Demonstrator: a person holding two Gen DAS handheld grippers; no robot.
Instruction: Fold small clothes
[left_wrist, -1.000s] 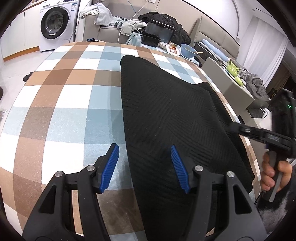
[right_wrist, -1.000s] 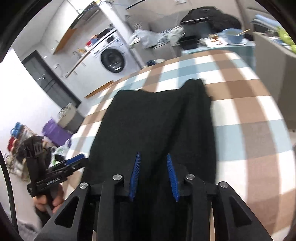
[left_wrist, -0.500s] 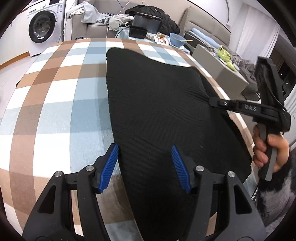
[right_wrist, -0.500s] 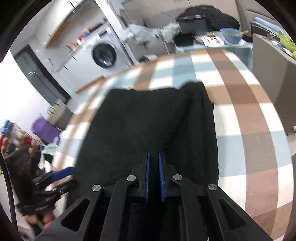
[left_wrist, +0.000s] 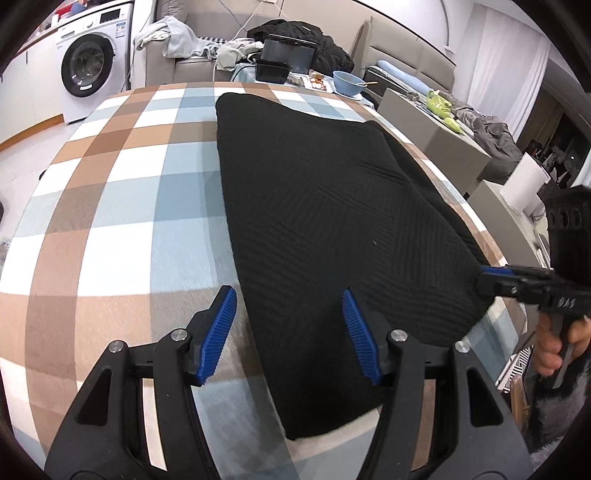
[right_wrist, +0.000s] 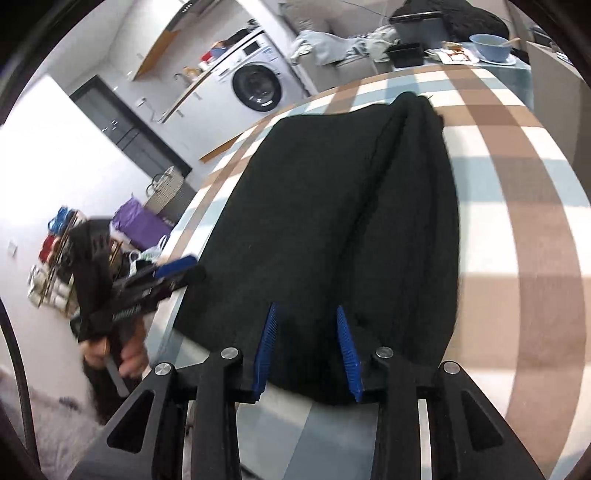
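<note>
While its blue-padded jaws stand wide apart, the left gripper (left_wrist: 288, 332) hovers low over the near left edge of the black knit garment (left_wrist: 332, 214), one pad over the checked tablecloth (left_wrist: 110, 206) and the other over the fabric, holding nothing. The right gripper (right_wrist: 306, 343) has its jaws parted more narrowly, straddling the near hem of the garment (right_wrist: 332, 221); whether the pads touch the cloth is hard to make out, since black fabric and black gripper frame merge there. In the left wrist view the right gripper (left_wrist: 495, 277) appears from the side at the garment's right corner, its tips looking almost together, and the hand holding it is cut off by the frame edge. The right wrist view shows the left gripper (right_wrist: 177, 267) blurred, beside the table's edge. Only the right wrist view shows the long lengthwise folds bunched along the garment's right side; the left wrist view shows its ribbed, chevron-like weave and a smooth, flat spread. The garment lies lengthwise on the tablecloth. Beyond stand a washing machine (left_wrist: 90, 66) and a blue bowl (left_wrist: 347, 81).
</note>
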